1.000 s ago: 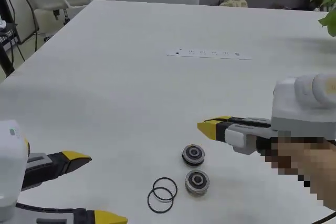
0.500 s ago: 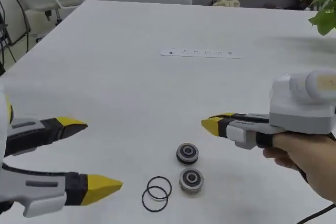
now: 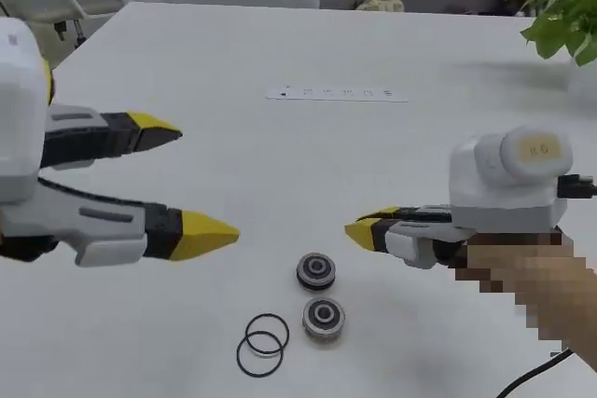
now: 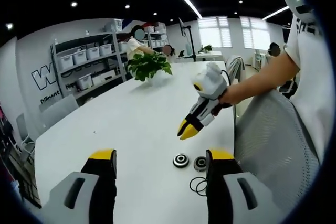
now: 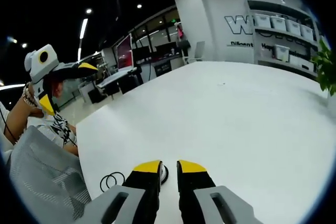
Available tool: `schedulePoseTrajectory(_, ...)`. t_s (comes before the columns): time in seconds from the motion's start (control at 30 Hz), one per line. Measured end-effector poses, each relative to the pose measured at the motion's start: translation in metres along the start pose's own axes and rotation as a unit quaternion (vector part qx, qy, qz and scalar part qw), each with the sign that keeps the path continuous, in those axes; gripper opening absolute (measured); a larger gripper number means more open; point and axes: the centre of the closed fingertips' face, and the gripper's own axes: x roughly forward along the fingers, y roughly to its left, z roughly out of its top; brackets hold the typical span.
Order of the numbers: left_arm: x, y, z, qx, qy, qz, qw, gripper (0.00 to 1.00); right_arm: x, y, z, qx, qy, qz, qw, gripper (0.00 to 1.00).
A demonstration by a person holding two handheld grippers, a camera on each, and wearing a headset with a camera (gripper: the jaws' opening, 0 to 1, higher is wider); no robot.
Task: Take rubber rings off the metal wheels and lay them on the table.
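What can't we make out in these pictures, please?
Head view: whether the metal wheels still carry any rubber is too small to tell.
Right gripper view: a wheel is mostly hidden behind the right gripper.
Left gripper view: the left gripper covers part of one wheel.
Head view: markings on the white strip are too small to read.

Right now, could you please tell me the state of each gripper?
Left gripper: open, jaws wide apart, holding nothing.
Right gripper: closed, nothing between its jaws.
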Motion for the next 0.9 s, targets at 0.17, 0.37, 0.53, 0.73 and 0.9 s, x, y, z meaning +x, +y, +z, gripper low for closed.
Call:
schedulePoseTrajectory(0.17,0.023,-0.002,0.014,0.019,-0.009,-0.027,0.9994,0.64,0.002,0.000,-0.008,-0.005,0.014,0.001,0.9999,0.09)
schedulePoseTrajectory(0.37,0.055,-0.003,0.020,0.025,-0.019,-0.043,0.9986,0.62,0.006,0.001,-0.021,-0.014,0.039,0.005,0.9991,0.10)
schedulePoseTrajectory(0.53,0.083,-0.014,0.009,0.034,-0.014,-0.072,0.9967,0.54,0.006,0.002,-0.024,-0.016,0.046,0.009,0.9988,0.10)
schedulePoseTrajectory(0.73,0.106,-0.021,-0.014,0.029,-0.017,-0.081,0.9962,0.54,0.006,0.001,-0.027,-0.017,0.051,0.009,0.9985,0.10)
schedulePoseTrajectory(0.9,0.115,-0.028,-0.041,0.005,-0.011,-0.086,0.9962,0.50,0.007,0.001,-0.030,-0.018,0.055,0.009,0.9983,0.10)
